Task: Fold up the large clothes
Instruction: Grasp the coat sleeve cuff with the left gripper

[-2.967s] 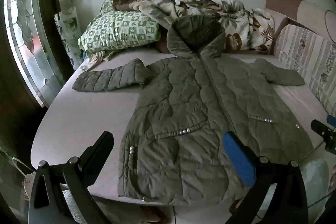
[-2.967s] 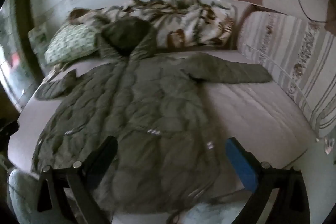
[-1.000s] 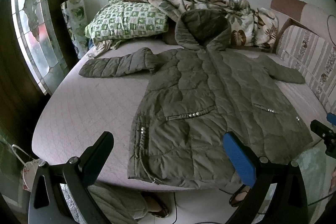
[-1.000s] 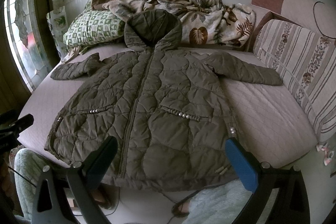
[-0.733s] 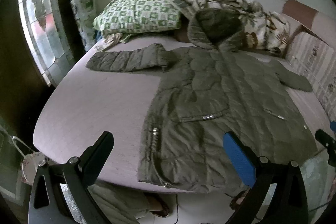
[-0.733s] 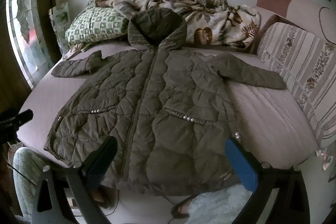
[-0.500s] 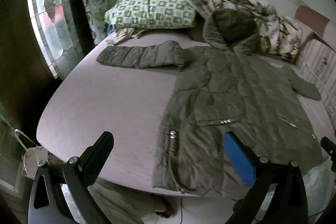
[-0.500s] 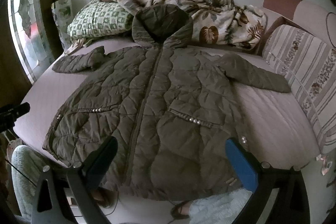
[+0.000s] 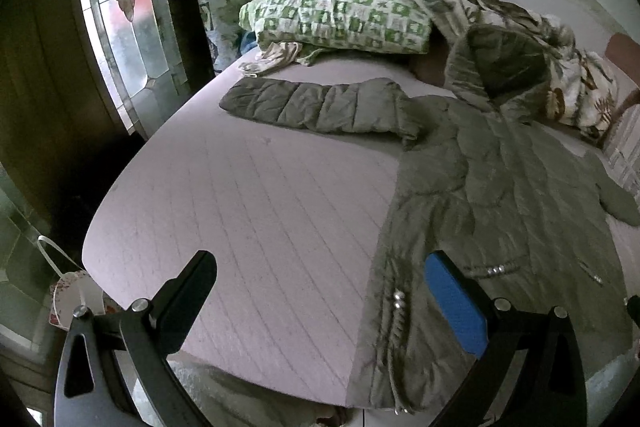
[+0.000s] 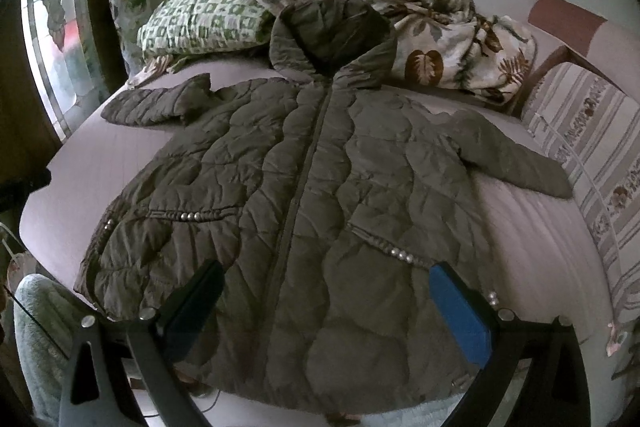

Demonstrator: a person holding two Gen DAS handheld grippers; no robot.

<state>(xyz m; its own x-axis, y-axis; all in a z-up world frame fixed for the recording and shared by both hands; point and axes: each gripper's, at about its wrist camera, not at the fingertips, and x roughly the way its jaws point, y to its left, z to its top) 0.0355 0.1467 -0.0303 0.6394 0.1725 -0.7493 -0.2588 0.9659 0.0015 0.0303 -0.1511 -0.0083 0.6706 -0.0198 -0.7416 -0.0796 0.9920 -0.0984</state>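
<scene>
Lying face-up and zipped on the bed (image 9: 248, 195), the coat (image 10: 320, 195) runs its long axis away from both cameras: hem at the near edge, hood (image 10: 332, 35) propped against the bedding by the far wall, both sleeves flung out sideways. Neither tool holds anything. The left gripper (image 9: 320, 291) has its jaws spread wide over bare mattress, with the coat's side seam under its blue finger (image 9: 456, 311) and the left sleeve (image 9: 320, 105) well ahead across the bed. The right gripper (image 10: 328, 307), jaws equally apart, hangs above the hem close to the zip. For a first fold inward, the left one looks nearer its sleeve; the right sleeve (image 10: 516, 159) lies well off to the right, and its cuff may touch the striped cushion (image 10: 592, 131), though distortion makes that hard to judge
</scene>
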